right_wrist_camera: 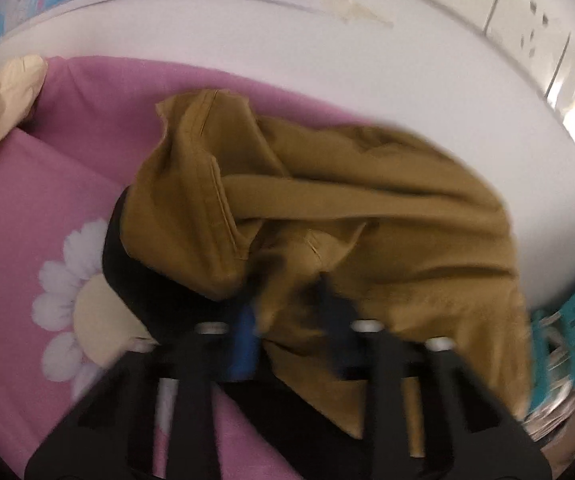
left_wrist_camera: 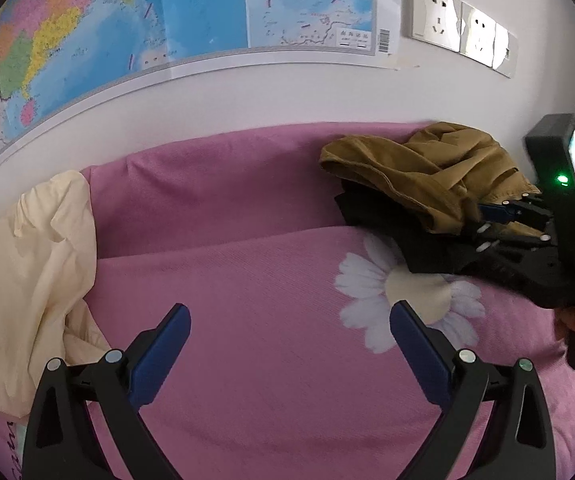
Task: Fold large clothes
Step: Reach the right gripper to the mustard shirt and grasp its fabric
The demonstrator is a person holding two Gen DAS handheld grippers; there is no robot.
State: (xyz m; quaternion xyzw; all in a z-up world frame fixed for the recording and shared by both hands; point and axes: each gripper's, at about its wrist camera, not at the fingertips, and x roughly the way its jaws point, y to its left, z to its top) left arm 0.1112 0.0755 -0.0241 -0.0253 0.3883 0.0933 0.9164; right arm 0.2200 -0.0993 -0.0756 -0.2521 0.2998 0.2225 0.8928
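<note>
Blue-padded right tongs [right_wrist_camera: 287, 312] pinching crumpled mustard garment [right_wrist_camera: 367, 216], blurry

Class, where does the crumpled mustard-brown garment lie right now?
In the left wrist view the mustard-brown garment lies at the right on the pink flowered bedspread, against the white wall, over a black garment.

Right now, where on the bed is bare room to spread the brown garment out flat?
The pink sheet lies bare between the cream cloth and the daisy print, under the open left gripper. It is crowded where the right gripper pinches the brown garment over black clothing.
</note>
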